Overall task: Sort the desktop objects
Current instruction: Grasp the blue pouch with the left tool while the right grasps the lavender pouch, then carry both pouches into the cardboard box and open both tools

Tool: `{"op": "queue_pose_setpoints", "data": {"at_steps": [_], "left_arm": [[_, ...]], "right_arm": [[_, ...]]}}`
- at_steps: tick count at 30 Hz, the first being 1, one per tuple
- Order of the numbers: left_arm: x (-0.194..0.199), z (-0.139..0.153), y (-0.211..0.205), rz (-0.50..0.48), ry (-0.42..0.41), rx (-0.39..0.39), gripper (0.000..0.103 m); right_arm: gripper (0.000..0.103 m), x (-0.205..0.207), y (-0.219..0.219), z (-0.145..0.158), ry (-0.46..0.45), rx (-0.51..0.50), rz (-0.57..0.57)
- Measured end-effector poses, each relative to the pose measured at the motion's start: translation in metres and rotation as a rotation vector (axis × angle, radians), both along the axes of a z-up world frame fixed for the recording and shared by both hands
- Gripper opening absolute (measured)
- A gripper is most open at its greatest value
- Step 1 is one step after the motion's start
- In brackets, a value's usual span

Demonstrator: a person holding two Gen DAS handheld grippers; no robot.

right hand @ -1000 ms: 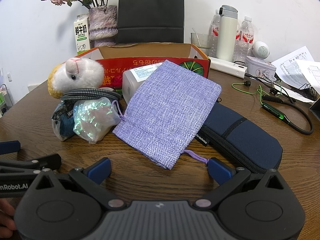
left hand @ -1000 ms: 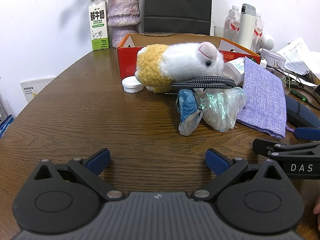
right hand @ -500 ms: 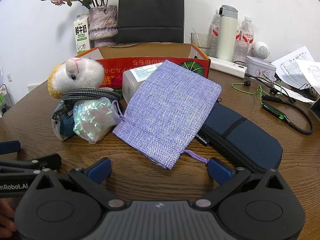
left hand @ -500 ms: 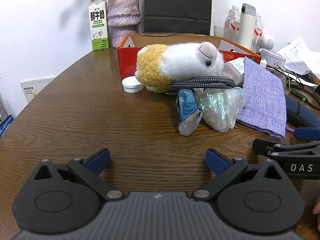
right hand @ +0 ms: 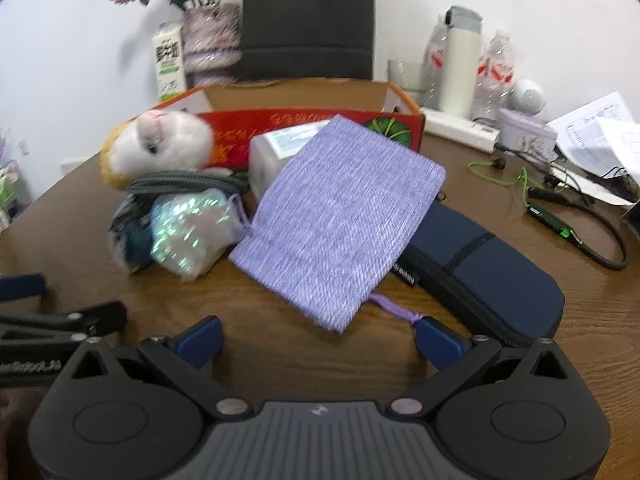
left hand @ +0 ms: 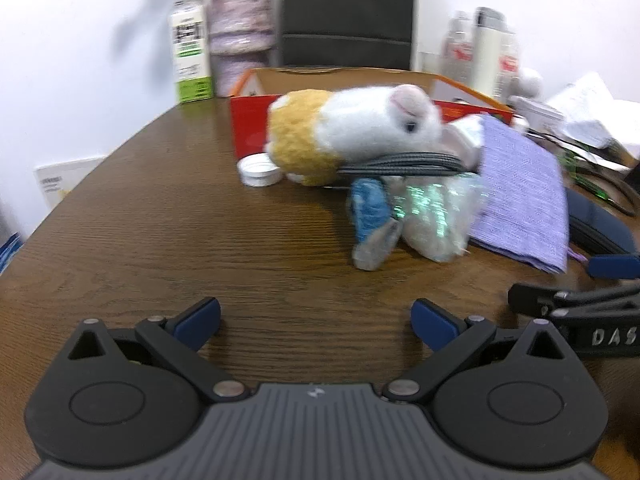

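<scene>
Low over the table (left hand: 160,240) — left gripper (left hand: 316,318) and right gripper (right hand: 318,338), jaws wide, empty.

Woven cloth pouch (right hand: 340,220); fluffy plush toy (left hand: 360,132); grained wood table (left hand: 160,220); iridescent crinkly bag (right hand: 188,228).

We are looking at an office: brown wooden meeting table (right hand: 520,360), black chair back (right hand: 306,20), printed white papers (right hand: 596,140).

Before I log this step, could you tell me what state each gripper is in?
Left gripper: open, holding nothing.
Right gripper: open, holding nothing.
</scene>
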State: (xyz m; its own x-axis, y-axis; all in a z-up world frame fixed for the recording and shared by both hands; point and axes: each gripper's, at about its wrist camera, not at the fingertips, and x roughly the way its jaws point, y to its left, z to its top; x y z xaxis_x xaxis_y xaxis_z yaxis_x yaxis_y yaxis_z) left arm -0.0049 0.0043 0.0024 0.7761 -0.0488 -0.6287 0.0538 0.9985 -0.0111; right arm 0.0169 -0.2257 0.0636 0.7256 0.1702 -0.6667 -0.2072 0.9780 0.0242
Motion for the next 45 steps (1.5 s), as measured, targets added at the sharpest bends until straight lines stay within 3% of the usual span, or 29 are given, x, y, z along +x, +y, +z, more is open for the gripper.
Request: {"op": "queue_pose_setpoints", "data": {"at_steps": [1, 4, 6, 7, 9, 11, 12, 13, 15, 16, 19, 25, 36, 41, 45], "left_arm": [[-0.006, 0.003, 0.003, -0.025, -0.023, -0.034, 0.103], [-0.013, 0.014, 0.009, -0.042, -0.117, -0.128, 0.103], [-0.006, 0.021, 0.008, -0.056, -0.142, -0.145, 0.099], [0.002, 0.023, 0.004, -0.058, -0.138, -0.143, 0.092], [0.018, 0.022, -0.001, -0.051, -0.101, -0.134, 0.073], [0.033, 0.018, -0.003, -0.065, -0.051, -0.150, 0.042], [0.038, 0.016, -0.002, -0.063, -0.034, -0.170, 0.037], [0.043, 0.014, -0.001, -0.060, -0.012, -0.190, 0.024], [0.043, 0.011, 0.001, -0.052, 0.004, -0.207, 0.018], [0.040, 0.013, 0.002, -0.046, 0.008, -0.211, 0.014], [0.014, 0.027, 0.006, -0.068, -0.026, -0.211, 0.010], [-0.036, 0.058, 0.003, -0.112, -0.106, -0.190, 0.010], [-0.089, 0.062, -0.012, -0.140, -0.096, -0.182, 0.010], [-0.091, 0.078, -0.007, -0.132, -0.143, -0.193, 0.010], [-0.063, 0.095, 0.005, -0.117, -0.142, -0.250, 0.010]], "right_arm": [[0.093, -0.006, -0.004, 0.002, -0.015, 0.025, 0.008], [0.092, -0.025, -0.022, 0.010, -0.072, 0.094, 0.009], [0.079, -0.029, -0.030, 0.014, -0.095, 0.080, 0.003], [0.071, -0.029, -0.032, 0.016, -0.103, 0.064, 0.006], [0.071, -0.022, -0.034, 0.017, -0.106, 0.066, 0.004], [0.070, -0.010, -0.037, 0.018, -0.090, 0.113, 0.009], [0.070, 0.000, -0.037, 0.016, -0.076, 0.137, 0.002], [0.070, 0.008, -0.036, 0.013, -0.058, 0.148, -0.010], [0.059, 0.028, -0.037, 0.007, -0.017, 0.206, -0.023], [0.045, 0.035, -0.038, 0.004, -0.001, 0.240, -0.024], [0.004, 0.037, -0.037, 0.002, -0.011, 0.267, -0.024], [0.003, -0.012, -0.049, 0.028, -0.146, 0.281, -0.017], [0.002, -0.120, -0.047, 0.050, -0.145, 0.204, 0.115], [0.002, -0.132, -0.048, 0.062, -0.170, 0.193, 0.115], [0.002, -0.109, -0.058, 0.084, -0.217, 0.173, 0.101]]}}
